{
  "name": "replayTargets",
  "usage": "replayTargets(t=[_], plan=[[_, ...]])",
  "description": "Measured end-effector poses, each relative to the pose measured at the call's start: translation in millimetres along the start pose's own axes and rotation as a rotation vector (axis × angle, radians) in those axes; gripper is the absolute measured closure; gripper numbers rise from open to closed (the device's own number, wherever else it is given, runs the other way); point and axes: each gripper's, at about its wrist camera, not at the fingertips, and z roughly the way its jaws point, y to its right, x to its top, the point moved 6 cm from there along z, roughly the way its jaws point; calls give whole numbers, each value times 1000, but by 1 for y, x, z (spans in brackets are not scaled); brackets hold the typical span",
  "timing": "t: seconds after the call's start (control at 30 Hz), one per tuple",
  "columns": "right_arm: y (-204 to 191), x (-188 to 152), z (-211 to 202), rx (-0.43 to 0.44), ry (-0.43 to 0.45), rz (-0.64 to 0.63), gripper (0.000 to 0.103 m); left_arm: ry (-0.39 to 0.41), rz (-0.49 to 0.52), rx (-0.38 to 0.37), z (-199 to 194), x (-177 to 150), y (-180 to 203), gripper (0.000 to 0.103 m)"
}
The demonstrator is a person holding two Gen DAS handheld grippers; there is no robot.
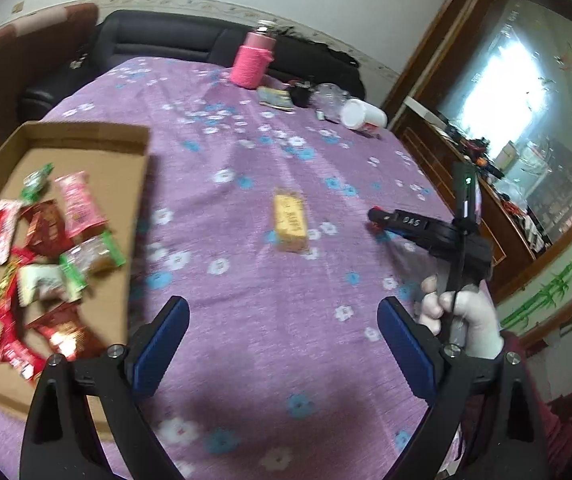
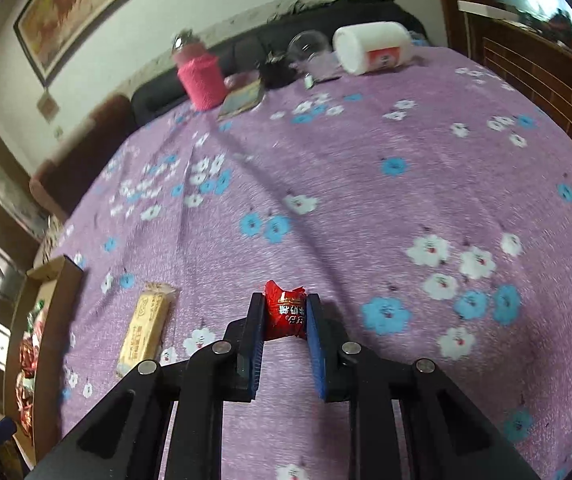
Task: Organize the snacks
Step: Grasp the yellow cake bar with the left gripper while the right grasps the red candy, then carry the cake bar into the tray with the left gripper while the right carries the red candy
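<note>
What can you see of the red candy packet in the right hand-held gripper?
The red candy packet is a small, glossy wrapper with crimped, crinkled ends and white printed characters, too blurred to read. It sits clamped between the blue pads of the right hand-held gripper, near the fingertips, its top end poking past them. It looks lifted off the purple flowered tablecloth, though contact below is hidden.

Dim indoor light, window (image 1: 498,92) glare at right; motion blur, fisheye-warped edges.

The left gripper (image 1: 284,316) is hovering with its blue-padded fingers (image 1: 162,344) spread wide apart. At its 3 o'clock, a gloved right hand (image 1: 462,320) is gripping the right gripper (image 2: 285,312), whose fingers are pinching a red wrapper.
</note>
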Motion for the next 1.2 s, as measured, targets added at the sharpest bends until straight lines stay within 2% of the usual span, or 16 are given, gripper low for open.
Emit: replayTargets(t=[0.1, 0.17, 0.43, 0.47, 0.57, 0.83, 0.87, 0.93, 0.97, 1.2], plan=[[2, -1, -1, 24, 22, 18, 82, 8, 47, -6, 13, 9, 15, 8], [4, -3, 0, 46, 21, 25, 82, 6, 81, 35, 26, 17, 22, 8], [2, -5, -6, 95, 21, 32, 81, -47, 147, 111, 98, 44, 35, 8], [2, -4, -7, 98, 24, 31, 81, -56, 151, 123, 107, 47, 33, 9], [2, -3, -8, 110, 24, 36, 81, -105, 133, 105, 132, 51, 28, 26], [3, 0, -9, 132, 28, 40, 80, -152, 182, 176, 171, 54, 25, 28], [2, -1, -9, 133, 27, 39, 81, -154, 197, 192, 174, 53, 26, 33], [2, -1, -9, 136, 26, 38, 80, -141, 244, 239, 177, 54, 28, 54], [2, -1, -9, 135, 26, 36, 80, -134, 269, 261, 177, 54, 29, 70], [0, -1, -8, 135, 27, 26, 80, -124, 257, 231, 166, 51, 30, 70]])
